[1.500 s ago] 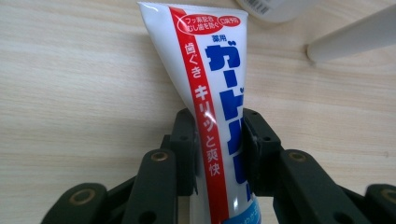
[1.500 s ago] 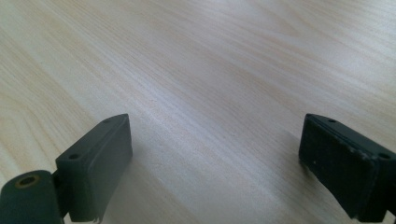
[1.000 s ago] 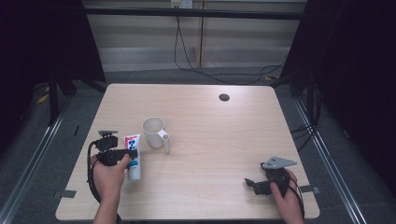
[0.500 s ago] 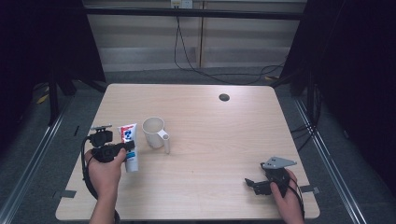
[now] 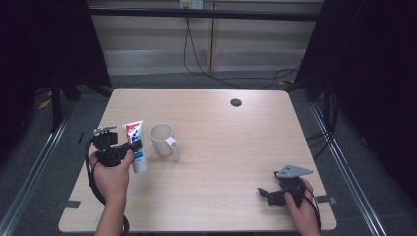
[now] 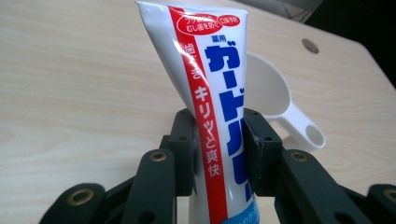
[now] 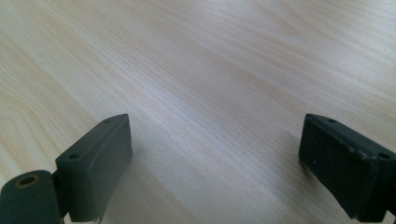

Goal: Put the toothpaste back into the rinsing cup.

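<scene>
White toothpaste tube (image 6: 212,107) upright, crimp upward.

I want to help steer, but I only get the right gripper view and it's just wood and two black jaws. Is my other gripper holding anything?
Observer: Yes. The left gripper is shut on a toothpaste tube.
Operator: Is the tube lying down?
Observer: No, it stands upright between the jaws, flat crimped end on top.
Operator: Is anything next to it?
Observer: A white cup with a handle stands on the table, just right of the tube in the high view.
Operator: And where's my right gripper?
Observer: The right gripper is open near the table's front right corner, far from the cup.
</scene>
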{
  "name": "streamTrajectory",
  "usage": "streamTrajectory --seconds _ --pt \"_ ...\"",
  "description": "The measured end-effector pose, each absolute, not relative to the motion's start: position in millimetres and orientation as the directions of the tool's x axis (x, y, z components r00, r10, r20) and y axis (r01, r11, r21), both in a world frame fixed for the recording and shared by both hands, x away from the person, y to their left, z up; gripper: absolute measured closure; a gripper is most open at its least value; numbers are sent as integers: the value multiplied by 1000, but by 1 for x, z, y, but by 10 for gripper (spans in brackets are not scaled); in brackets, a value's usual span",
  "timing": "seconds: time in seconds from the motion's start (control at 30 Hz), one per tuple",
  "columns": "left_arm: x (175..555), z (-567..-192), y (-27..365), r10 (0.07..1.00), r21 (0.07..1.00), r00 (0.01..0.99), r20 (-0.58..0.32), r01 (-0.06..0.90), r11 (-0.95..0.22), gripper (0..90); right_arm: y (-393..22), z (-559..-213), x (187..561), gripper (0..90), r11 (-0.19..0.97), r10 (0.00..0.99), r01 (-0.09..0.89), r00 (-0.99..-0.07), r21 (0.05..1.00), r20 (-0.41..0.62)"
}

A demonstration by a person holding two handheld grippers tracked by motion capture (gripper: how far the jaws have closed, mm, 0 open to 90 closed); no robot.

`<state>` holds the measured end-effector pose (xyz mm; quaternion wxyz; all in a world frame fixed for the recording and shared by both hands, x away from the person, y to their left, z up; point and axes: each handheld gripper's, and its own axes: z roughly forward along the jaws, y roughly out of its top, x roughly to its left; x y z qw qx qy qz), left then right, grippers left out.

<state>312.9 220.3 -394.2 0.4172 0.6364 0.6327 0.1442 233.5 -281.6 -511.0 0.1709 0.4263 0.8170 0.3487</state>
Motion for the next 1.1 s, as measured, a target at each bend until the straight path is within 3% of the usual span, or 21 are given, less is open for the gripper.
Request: streamTrajectory --seconds 1.1 --pt "328 -374 203 919 809 235 -318 573 134 679 -282 -511 233 91 394 815 577 -579 715 17"
